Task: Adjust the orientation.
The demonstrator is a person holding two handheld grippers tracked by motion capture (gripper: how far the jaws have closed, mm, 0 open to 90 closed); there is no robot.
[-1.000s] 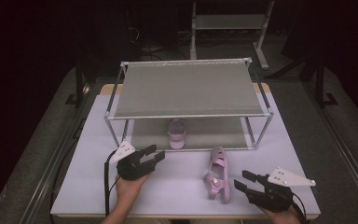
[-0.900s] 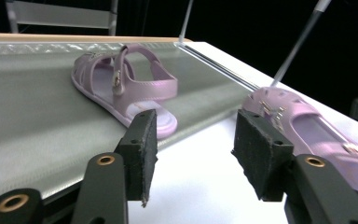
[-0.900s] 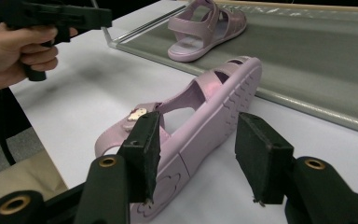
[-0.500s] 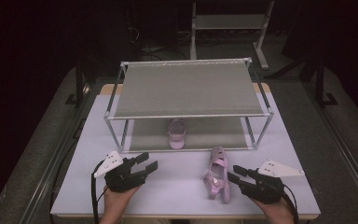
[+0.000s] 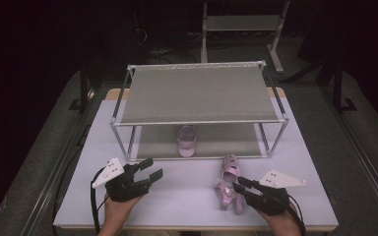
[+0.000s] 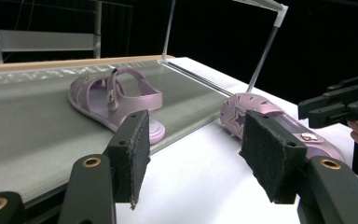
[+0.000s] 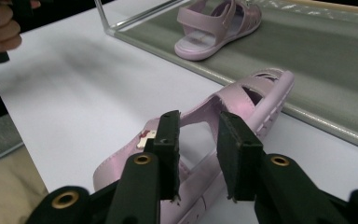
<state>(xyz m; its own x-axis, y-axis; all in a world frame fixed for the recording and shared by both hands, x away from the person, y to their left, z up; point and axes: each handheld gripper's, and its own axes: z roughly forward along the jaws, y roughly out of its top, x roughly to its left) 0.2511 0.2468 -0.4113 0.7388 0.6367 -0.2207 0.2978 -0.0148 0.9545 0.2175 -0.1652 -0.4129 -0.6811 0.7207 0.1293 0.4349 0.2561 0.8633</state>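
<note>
A pink sandal (image 5: 229, 169) lies on the white table in front of the rack, toe toward the shelf. Its mate (image 5: 186, 140) stands on the rack's lower shelf (image 5: 226, 140). My right gripper (image 5: 236, 186) is at the heel end of the near sandal (image 7: 261, 93). Its jaws (image 7: 196, 121) have just been closing and stand narrow at the heel strap, with a gap still showing between the pads. My left gripper (image 5: 155, 167) hovers at the front left; its jaws (image 6: 198, 140) have just been opening, with nothing between them. Past them are the shelf sandal (image 6: 116, 100) and the near sandal (image 6: 247, 109).
The two-tier metal rack (image 5: 197, 93) takes up the middle and back of the table (image 5: 187, 206). Its thin corner posts (image 5: 120, 140) stand close to both hands. The table's front edge is just behind the grippers. Another stand (image 5: 241, 22) is in the dark background.
My right gripper has slid left up to the sandal's heel and its jaws have narrowed. My left gripper has drifted left and nearer the front edge, jaws a little wider.
</note>
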